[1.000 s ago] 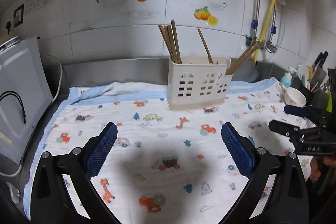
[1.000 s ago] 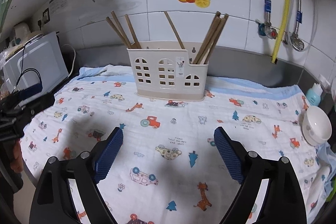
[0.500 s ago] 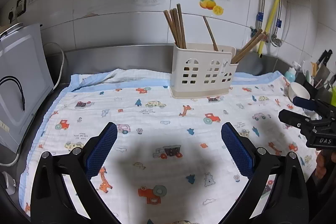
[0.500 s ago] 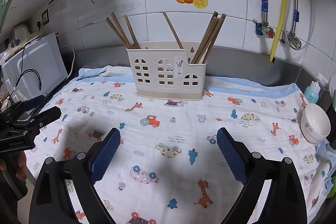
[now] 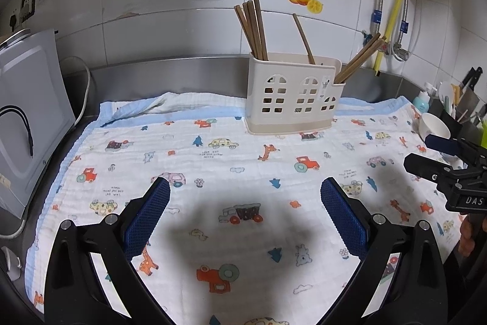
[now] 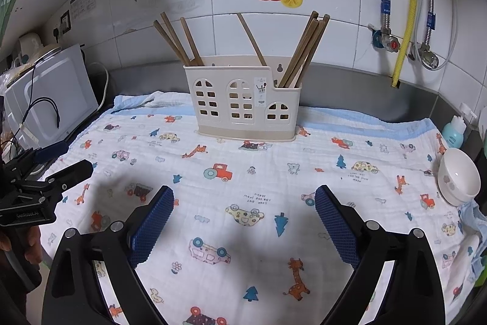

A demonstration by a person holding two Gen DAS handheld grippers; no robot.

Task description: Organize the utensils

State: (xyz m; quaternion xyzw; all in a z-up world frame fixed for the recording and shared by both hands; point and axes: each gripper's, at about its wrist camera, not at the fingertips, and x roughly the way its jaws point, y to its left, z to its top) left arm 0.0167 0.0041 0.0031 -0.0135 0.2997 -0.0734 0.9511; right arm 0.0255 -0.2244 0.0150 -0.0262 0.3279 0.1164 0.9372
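In the right wrist view the utensil holder [image 6: 243, 102] stood upright in the upper centre of the frame, on the far strip of the printed cloth [image 6: 274, 188], close under the tiled wall. The right gripper [image 6: 243, 221] sat in the lower centre with its jaws spread wide and nothing between the blue pads; only bare cloth showed in the gap. The holder lay straight ahead of it and well apart.

In the left wrist view the same holder [image 5: 293, 93] appeared right of centre in the upper half, so it lay ahead and off to the right of the left gripper [image 5: 245, 212], whose jaws also stood wide apart and empty. By that offset the right gripper looked the better lined up of the 2, though neither was close.

The chopsticks [image 6: 304, 51] were already in the holder in 3 groups: a left bundle leaning toward the upper left, 1 stick near the middle, and a right bundle leaning toward the upper right. Their long axes ran steeply up out of the compartments, so any grasp would probably have to come across the shafts above the rim.

No loose utensil showed on the cloth, which suggested the sorting was largely finished.
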